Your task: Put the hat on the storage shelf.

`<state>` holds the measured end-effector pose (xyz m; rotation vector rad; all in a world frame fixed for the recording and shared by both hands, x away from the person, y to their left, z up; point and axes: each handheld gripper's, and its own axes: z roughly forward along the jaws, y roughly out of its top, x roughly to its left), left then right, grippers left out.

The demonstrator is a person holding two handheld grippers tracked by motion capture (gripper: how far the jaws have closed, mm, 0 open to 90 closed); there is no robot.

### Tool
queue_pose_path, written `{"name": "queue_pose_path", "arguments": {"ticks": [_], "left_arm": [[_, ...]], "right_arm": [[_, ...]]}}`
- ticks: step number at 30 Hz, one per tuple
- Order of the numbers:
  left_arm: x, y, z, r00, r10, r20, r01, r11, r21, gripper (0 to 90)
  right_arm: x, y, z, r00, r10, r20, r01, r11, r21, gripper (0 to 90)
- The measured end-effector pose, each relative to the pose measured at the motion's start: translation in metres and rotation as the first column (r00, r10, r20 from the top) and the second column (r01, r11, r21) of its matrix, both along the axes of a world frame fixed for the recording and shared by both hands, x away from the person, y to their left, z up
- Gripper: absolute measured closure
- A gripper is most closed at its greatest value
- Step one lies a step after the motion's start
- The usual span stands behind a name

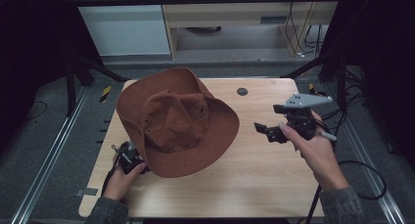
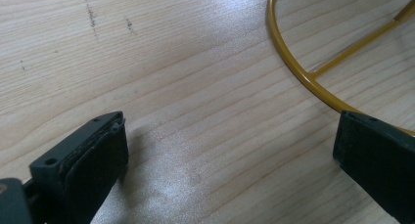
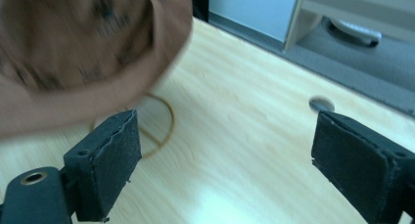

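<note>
Brown hat [image 1: 177, 121] raised over desk [image 1: 254, 170] left half, above yellow wire ring [image 2: 293, 67]. Left gripper [image 1: 128, 158] at near-left edge — jaws wide, empty. Right gripper [image 1: 274, 132] off right edge — wide, empty.

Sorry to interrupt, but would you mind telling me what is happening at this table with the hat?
A person stands at a wooden table with a two-jaw gripper in each hand. A brown wide-brimmed hat sits raised over a yellow wire ring base, apparently a stand. The left gripper is low beside the near brim, jaws open over bare wood. The right gripper hovers open to the hat's right. Neither holds anything.
</note>
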<state>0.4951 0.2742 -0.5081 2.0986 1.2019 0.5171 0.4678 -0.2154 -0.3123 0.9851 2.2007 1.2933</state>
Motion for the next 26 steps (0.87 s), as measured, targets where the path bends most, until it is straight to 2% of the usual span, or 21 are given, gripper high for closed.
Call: {"name": "queue_pose_path", "arguments": {"ticks": [5,9,13,18,22,26], "left_arm": [[0.000,0.000,0.000,1.0000,0.000,0.000,0.000,1.0000,0.001,0.0],[0.000,0.000,0.000,1.0000,0.000,0.000,0.000,1.0000,0.000,0.0],[0.000,0.000,0.000,1.0000,0.000,0.000,0.000,1.0000,0.000,0.0],[0.000,0.000,0.000,1.0000,0.000,0.000,0.000,1.0000,0.000,0.0],[0.000,0.000,0.000,1.0000,-0.001,0.000,0.001,1.0000,0.000,0.0],[0.001,0.000,0.000,1.0000,-0.004,-0.004,0.004,1.0000,0.004,0.0]], "right_arm": [[-0.005,-0.009,-0.054,0.9995,-0.025,-0.020,0.025,1.000,0.002,12.1],[-0.004,-0.009,-0.086,0.9979,-0.032,-0.056,0.032,0.999,0.001,11.9],[-0.002,-0.002,-0.115,0.9955,-0.052,-0.079,0.048,0.998,-0.050,11.9],[0.002,0.009,-0.153,0.9897,-0.070,-0.125,0.062,0.996,-0.069,12.7],[0.003,0.017,-0.171,0.9846,-0.081,-0.155,0.060,0.989,-0.135,13.0],[0.002,0.020,-0.186,0.9782,-0.080,-0.192,0.053,0.989,-0.141,12.8]]}}
